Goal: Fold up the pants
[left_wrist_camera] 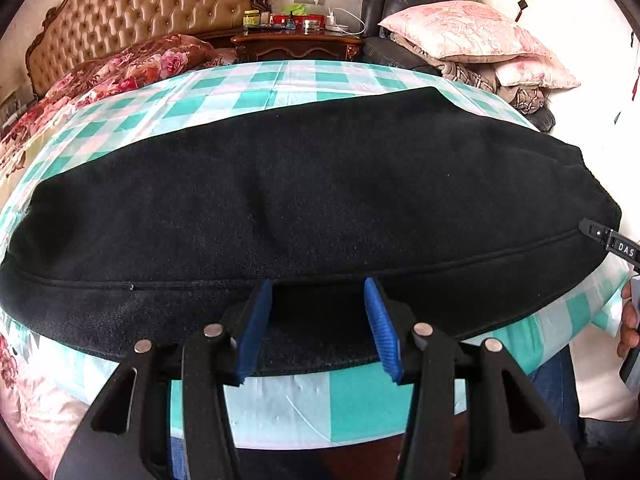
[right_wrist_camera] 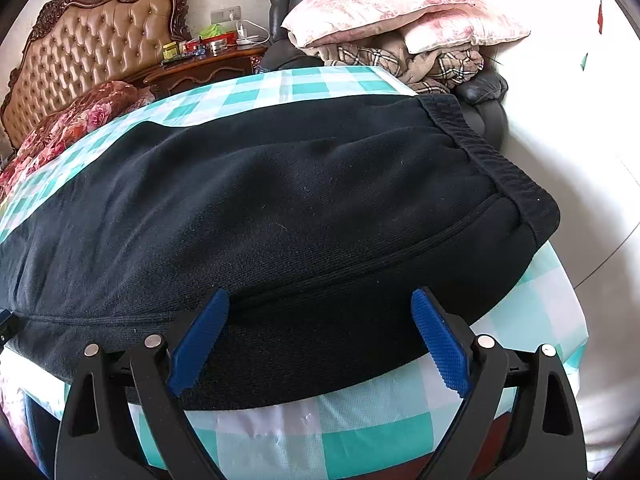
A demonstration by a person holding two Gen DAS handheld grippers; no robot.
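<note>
The black pants (left_wrist_camera: 304, 184) are lying spread lengthwise across a table covered by a teal-and-white checked cloth (left_wrist_camera: 360, 404), already doubled so that one leg is resting on the other, with a long seam running along the side nearest the cameras. The elastic waistband (right_wrist_camera: 492, 160) is sitting at the right end, reaching past the table's right edge in the right wrist view.

The left gripper (left_wrist_camera: 318, 324) is hovering low over the near edge of the pants, pointing downward. Its blue pads (left_wrist_camera: 256, 328) are standing apart on either side of the fabric's near border, and the jaws are parted, not pressing on the cloth; whether the tips are touching the fabric below cannot be told.

The right gripper (right_wrist_camera: 320, 336) is poised further toward the waistband end, also over the near edge just below the seam. Its jaws are spread wide, with the dark fabric lying between and beneath the blue pads (right_wrist_camera: 440, 344), nothing pinched.

At the far right of the left wrist view, a hand (left_wrist_camera: 628, 320) is holding the other tool beside the pants' end.

Behind the table are standing a tufted headboard (left_wrist_camera: 152, 12), a cluttered nightstand (left_wrist_camera: 296, 42) and stacked pink pillows (left_wrist_camera: 468, 32).
</note>
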